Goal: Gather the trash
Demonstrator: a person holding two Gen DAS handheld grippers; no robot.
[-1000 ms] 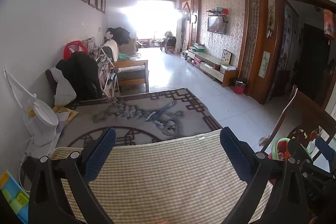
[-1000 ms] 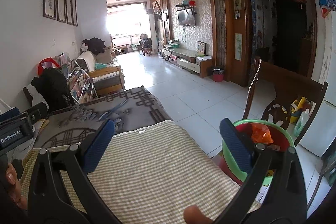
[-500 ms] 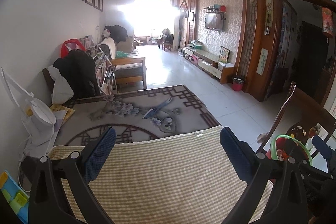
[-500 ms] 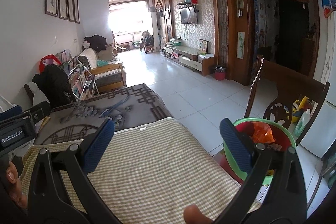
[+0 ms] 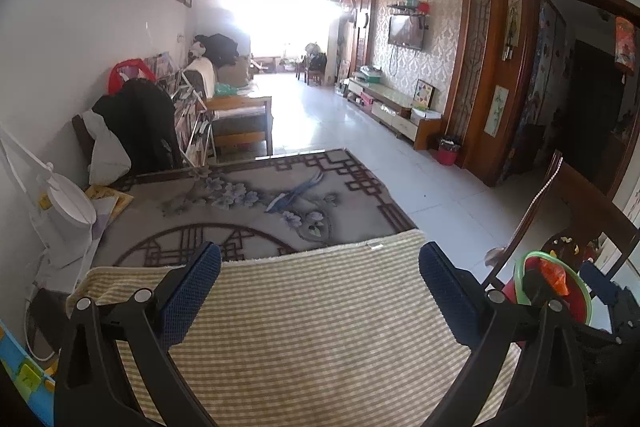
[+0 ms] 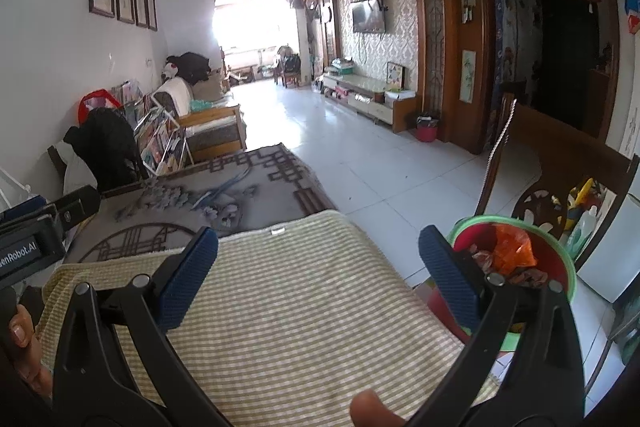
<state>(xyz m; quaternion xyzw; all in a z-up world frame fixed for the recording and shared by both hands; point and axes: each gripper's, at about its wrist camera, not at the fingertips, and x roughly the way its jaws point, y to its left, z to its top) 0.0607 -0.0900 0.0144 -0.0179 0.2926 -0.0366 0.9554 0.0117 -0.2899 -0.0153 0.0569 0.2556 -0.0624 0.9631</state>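
A: On the left, the left tongs (image 5: 320,287) hover wide open over the yellow-and-white checked cloth (image 5: 320,327) on the worktop, nothing between the blue pads.

B: And since a second ago?

A: That view has tipped up a little, so more of the grey patterned cover with the bird and blossom design (image 5: 248,203) shows beyond the cloth. No wrapper or scrap turns up on either surface.

B: So is the worktop done?

A: It looks that way to me. Moving right, the right tongs (image 6: 318,267) are spread just as wide and equally empty, over the same checked cloth (image 6: 280,307).

B: Where is the trash, then?

A: Far right, in the round red bin with the green rim (image 6: 558,251), standing on the floor just beside the worktop's edge. An orange crumpled wrapper (image 6: 512,251) sits on top with brownish bits around it. The bin has crept slightly further into both views.

B: Meaning?

A: My guess: the collecting is finished, or nearly. Any next grab needs a fresh target, and none shows.
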